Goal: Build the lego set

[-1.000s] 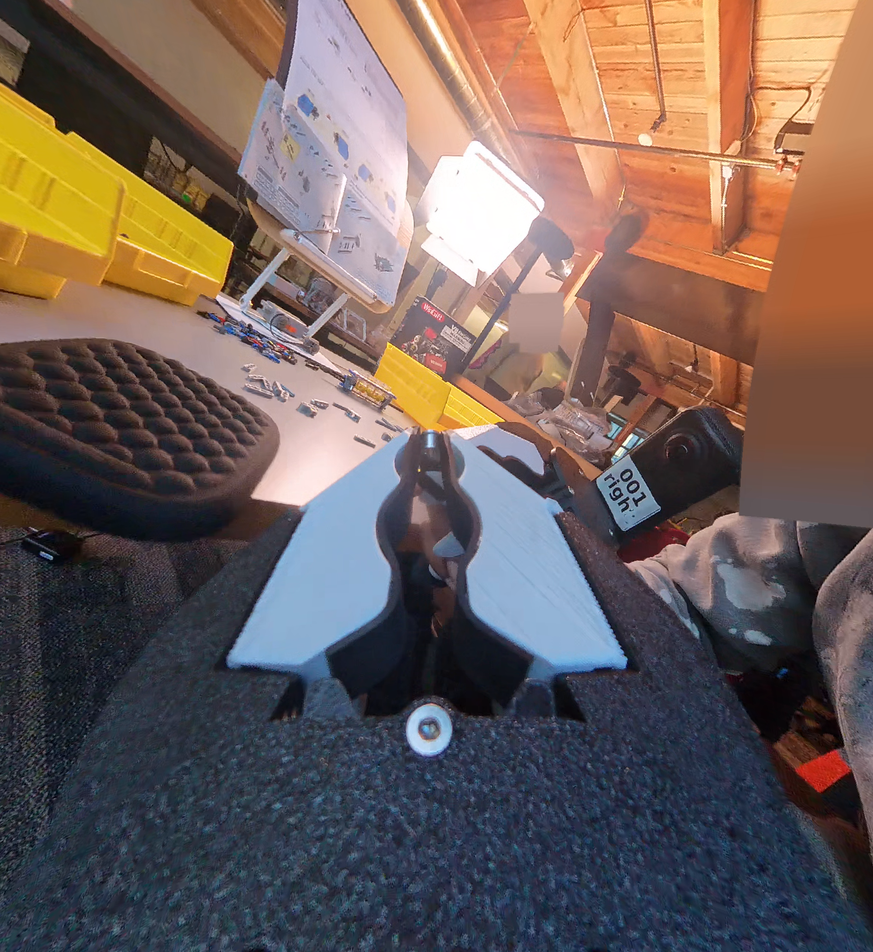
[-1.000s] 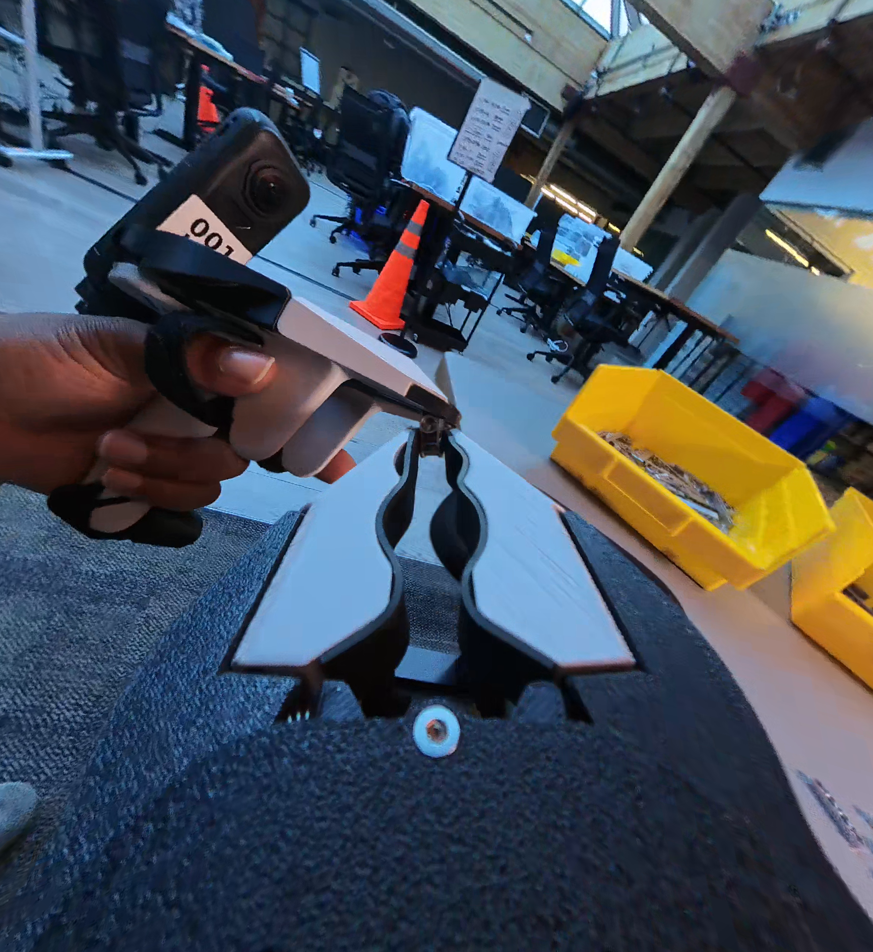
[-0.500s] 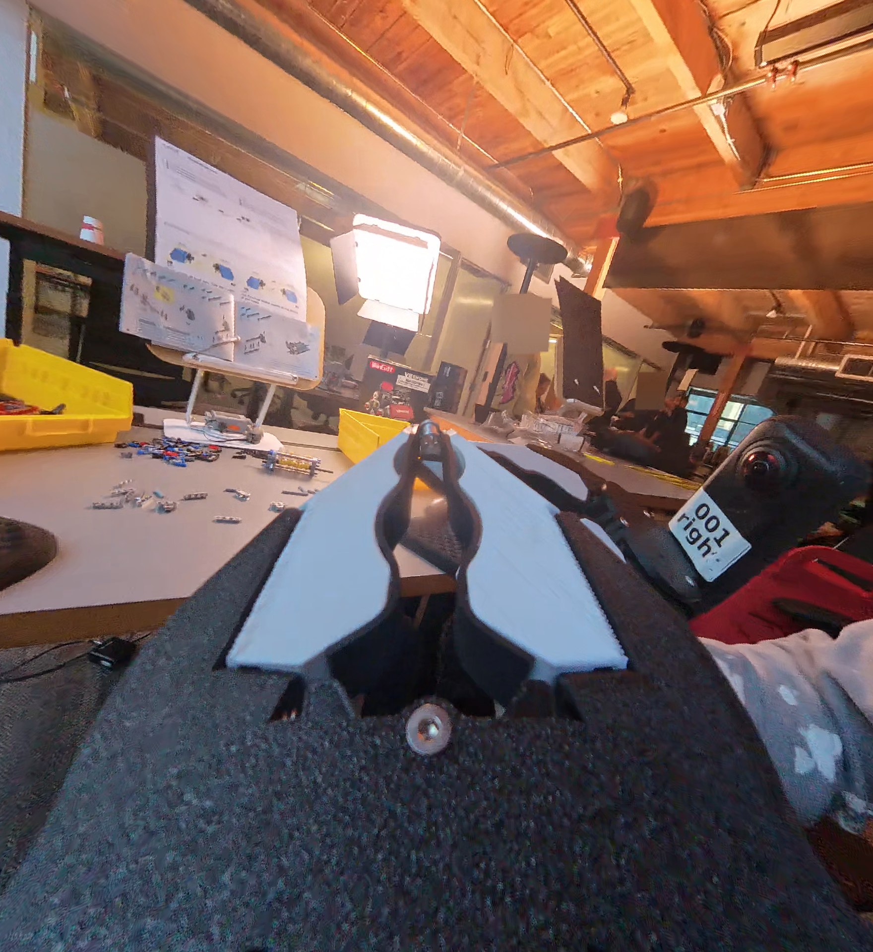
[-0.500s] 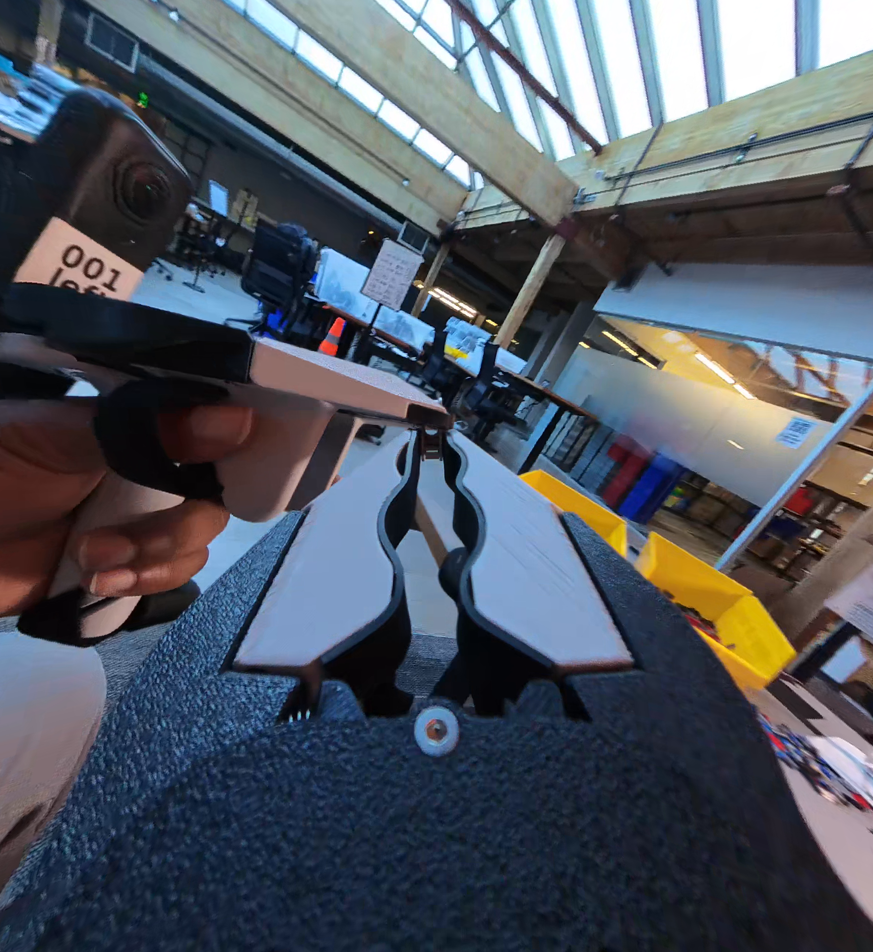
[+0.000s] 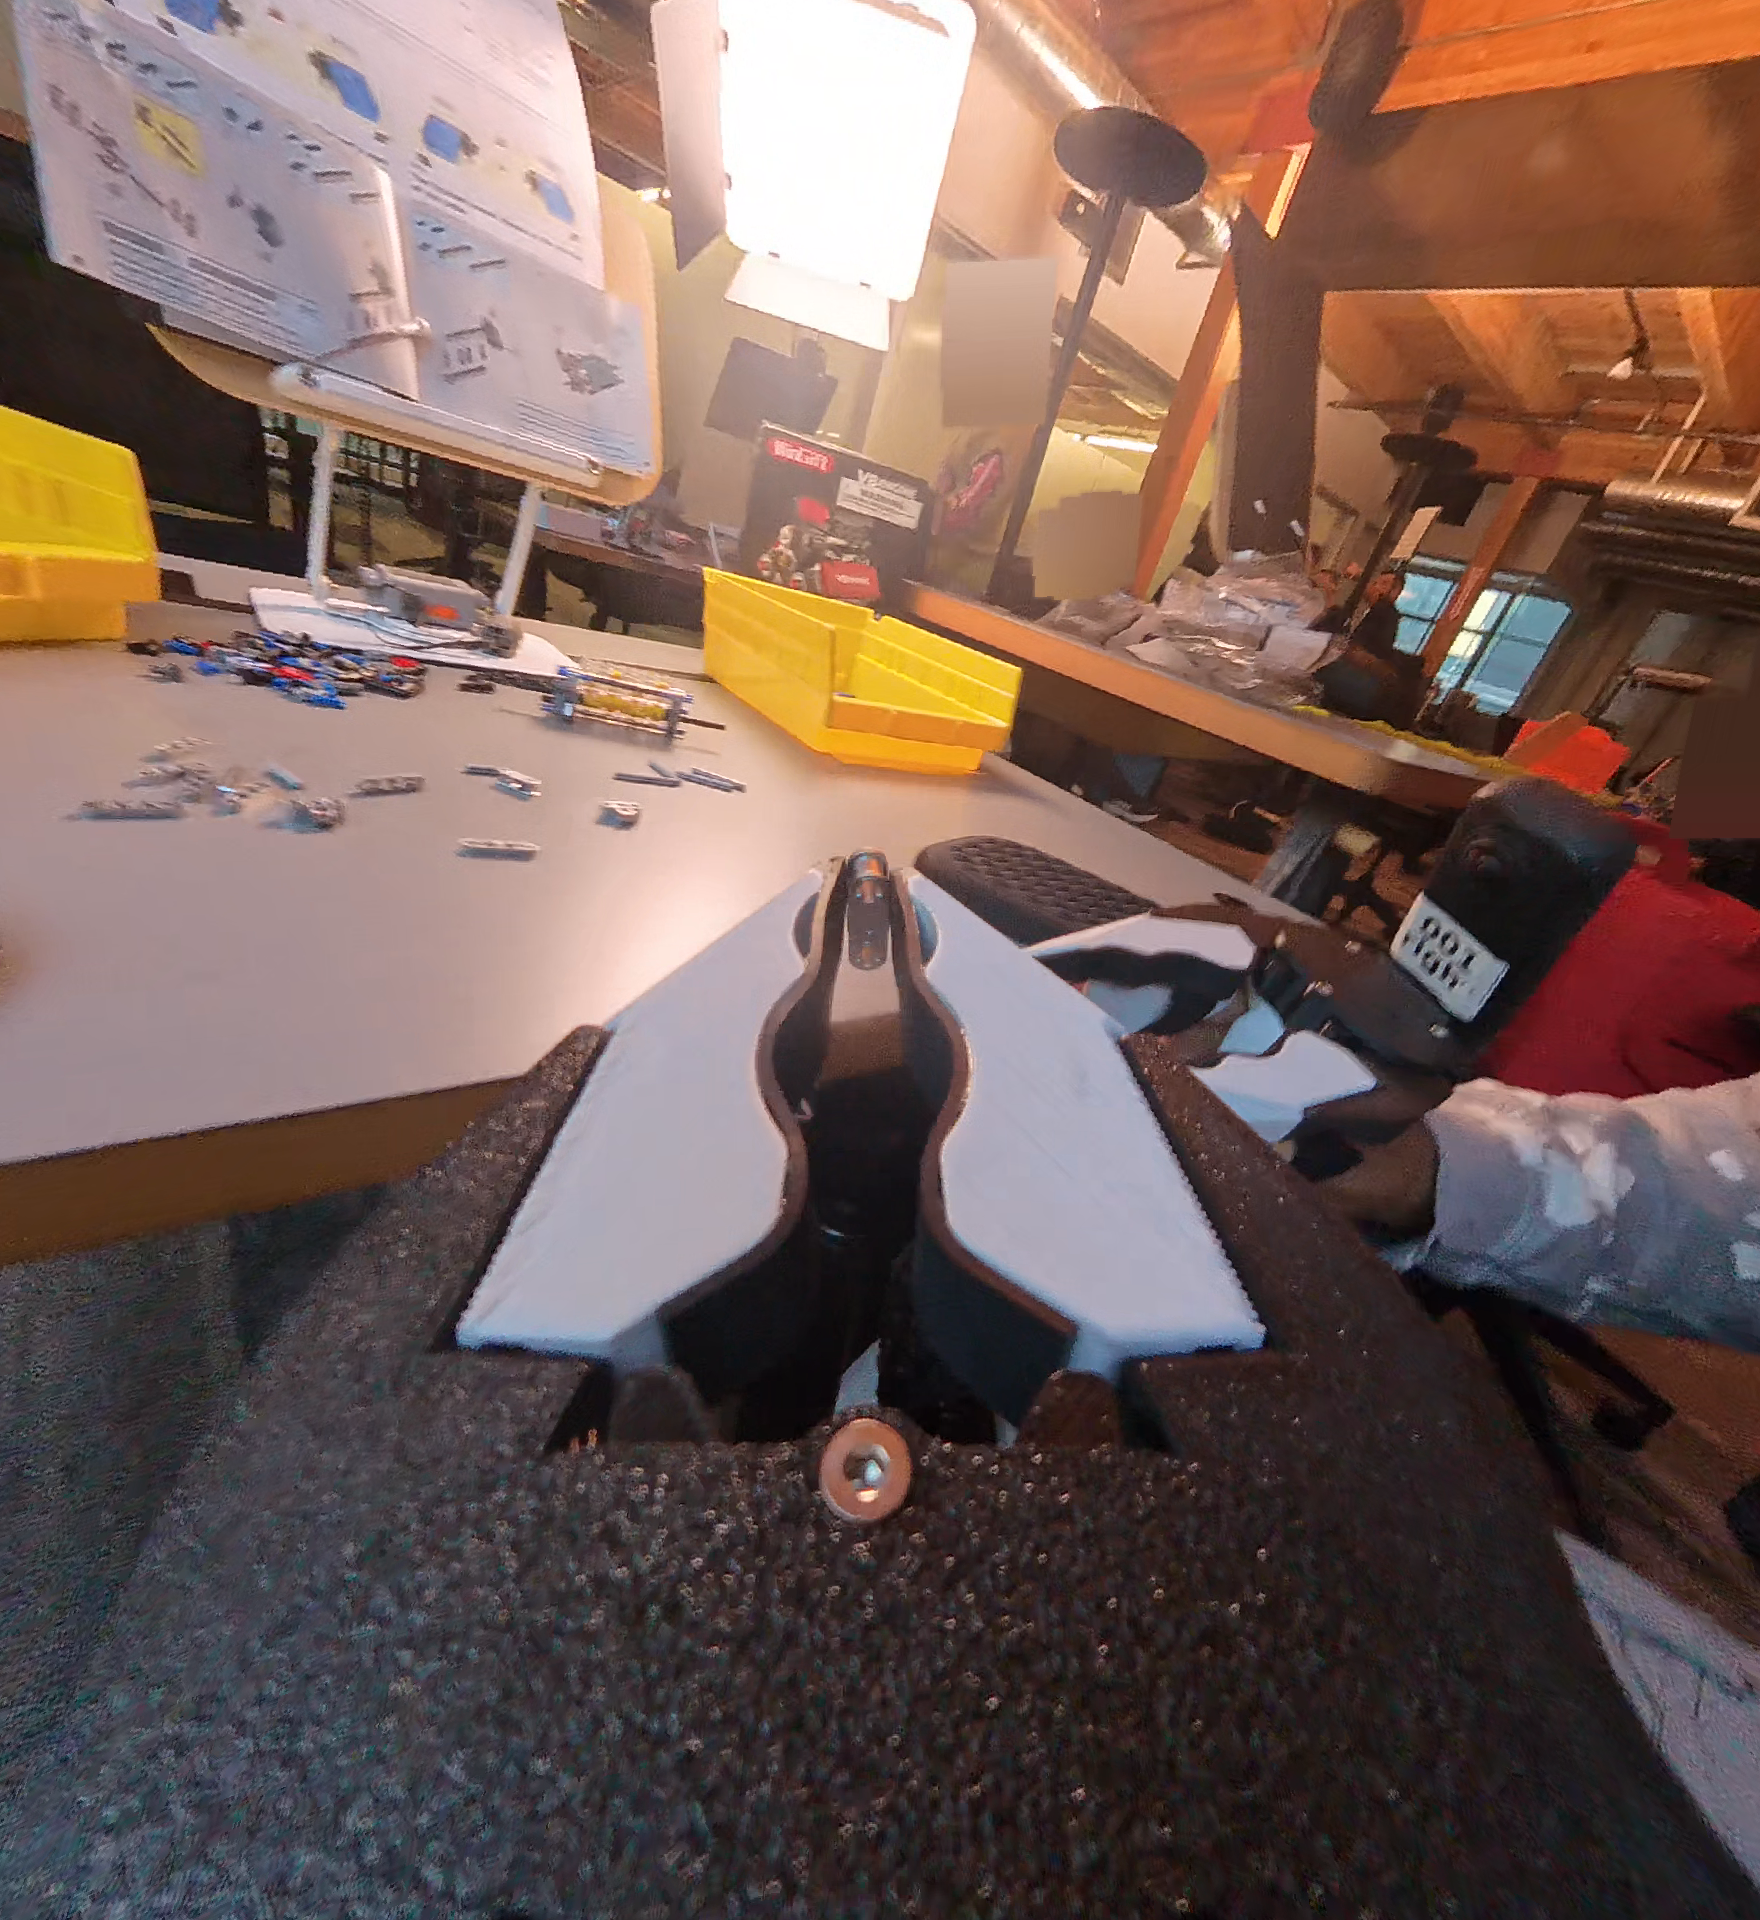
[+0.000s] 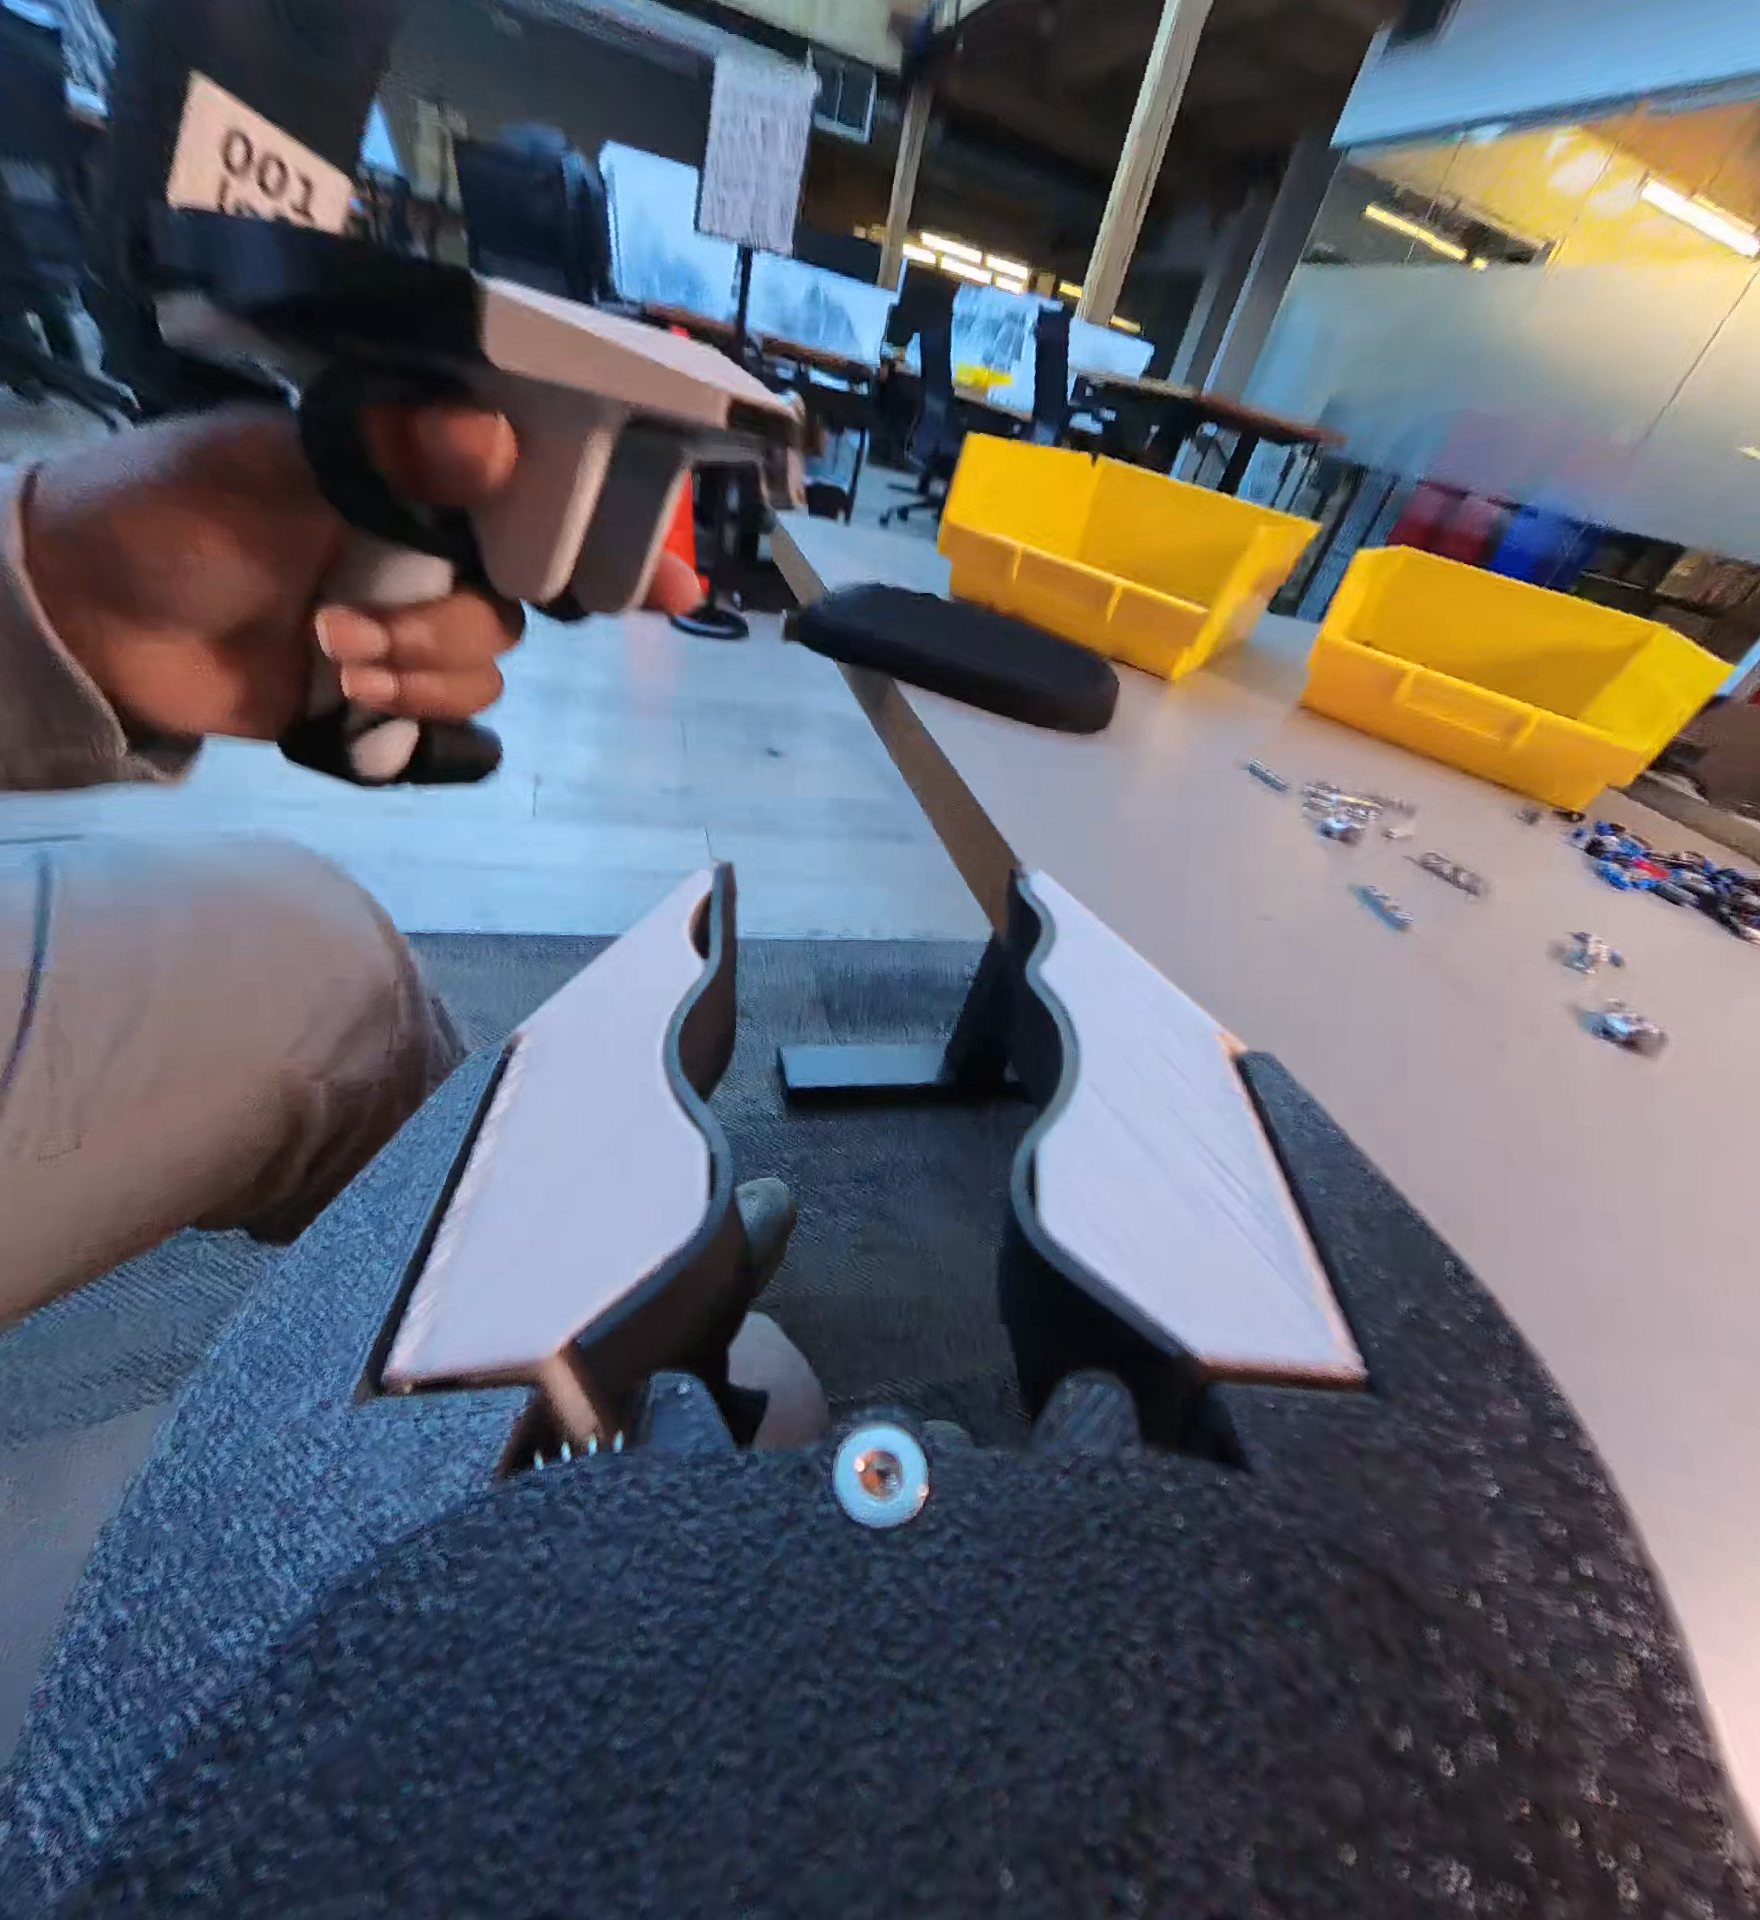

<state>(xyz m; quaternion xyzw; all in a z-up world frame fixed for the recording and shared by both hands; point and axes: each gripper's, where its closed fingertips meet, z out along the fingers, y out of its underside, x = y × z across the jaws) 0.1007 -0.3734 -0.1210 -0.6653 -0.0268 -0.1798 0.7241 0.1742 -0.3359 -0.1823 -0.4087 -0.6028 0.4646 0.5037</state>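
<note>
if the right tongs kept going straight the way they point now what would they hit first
Probably the near edge of the table: the open right tongs frame it, with the table leg below. The black pad lies beyond. Depth is unclear.

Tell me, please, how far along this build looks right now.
Done: one small assembly lies on the table near the instruction stand. In hand: the left gripper is shut on a small grey part above the table's near edge; the right gripper is open and empty. Left: loose grey parts and a coloured pile lie unassembled.
</note>
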